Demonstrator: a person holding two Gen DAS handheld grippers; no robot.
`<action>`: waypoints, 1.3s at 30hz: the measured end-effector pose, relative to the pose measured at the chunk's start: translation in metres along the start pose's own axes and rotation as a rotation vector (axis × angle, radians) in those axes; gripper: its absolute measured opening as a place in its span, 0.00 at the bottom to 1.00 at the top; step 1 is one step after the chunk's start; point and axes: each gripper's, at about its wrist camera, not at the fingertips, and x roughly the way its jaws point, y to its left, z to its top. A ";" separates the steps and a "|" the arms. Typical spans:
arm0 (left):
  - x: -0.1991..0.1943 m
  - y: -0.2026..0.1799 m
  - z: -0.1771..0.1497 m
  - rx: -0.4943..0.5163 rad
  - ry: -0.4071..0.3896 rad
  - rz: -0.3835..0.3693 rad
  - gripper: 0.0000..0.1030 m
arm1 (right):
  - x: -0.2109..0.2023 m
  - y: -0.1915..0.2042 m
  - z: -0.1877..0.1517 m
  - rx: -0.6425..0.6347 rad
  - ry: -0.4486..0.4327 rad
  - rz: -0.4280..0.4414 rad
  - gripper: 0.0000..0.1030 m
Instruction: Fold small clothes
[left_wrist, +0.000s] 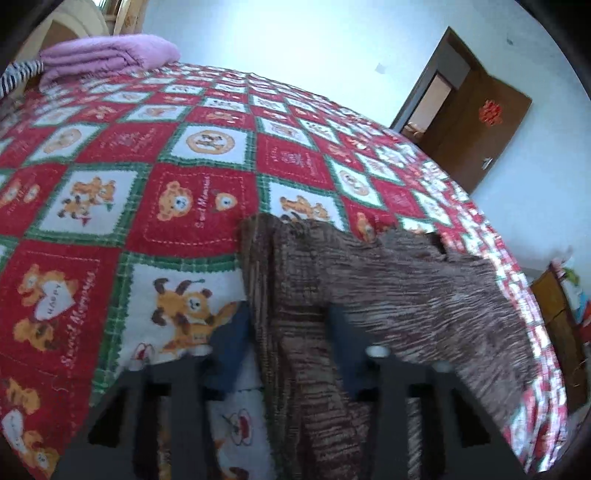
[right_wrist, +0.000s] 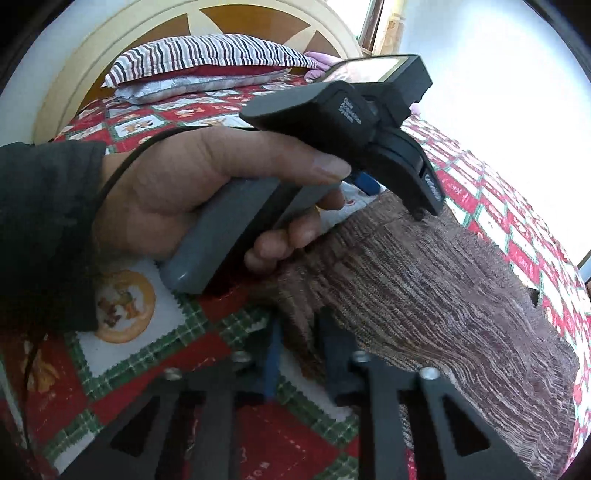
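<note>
A brown marled knit garment (left_wrist: 388, 295) lies on the red, white and green bear-print bedspread (left_wrist: 110, 192). My left gripper (left_wrist: 286, 339) is shut on a folded edge of it, the cloth bunched between the blue pads. In the right wrist view the same garment (right_wrist: 443, 295) stretches to the right. My right gripper (right_wrist: 299, 350) is shut on another edge of it. The person's hand holds the left gripper's body (right_wrist: 351, 122) just above the cloth there.
A folded purple blanket (left_wrist: 107, 55) and a striped pillow (right_wrist: 207, 55) lie at the head of the bed by the wooden headboard (right_wrist: 110, 48). A brown door (left_wrist: 476, 122) stands open in the white wall beyond the bed's far edge.
</note>
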 end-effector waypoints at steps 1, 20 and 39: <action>0.000 0.000 0.000 -0.004 0.001 -0.018 0.16 | -0.003 -0.002 -0.002 0.012 -0.007 0.012 0.09; -0.035 -0.043 0.023 -0.088 -0.025 -0.159 0.08 | -0.074 -0.088 -0.038 0.358 -0.183 0.155 0.04; -0.023 -0.152 0.052 0.014 -0.049 -0.226 0.07 | -0.145 -0.192 -0.104 0.634 -0.349 0.079 0.04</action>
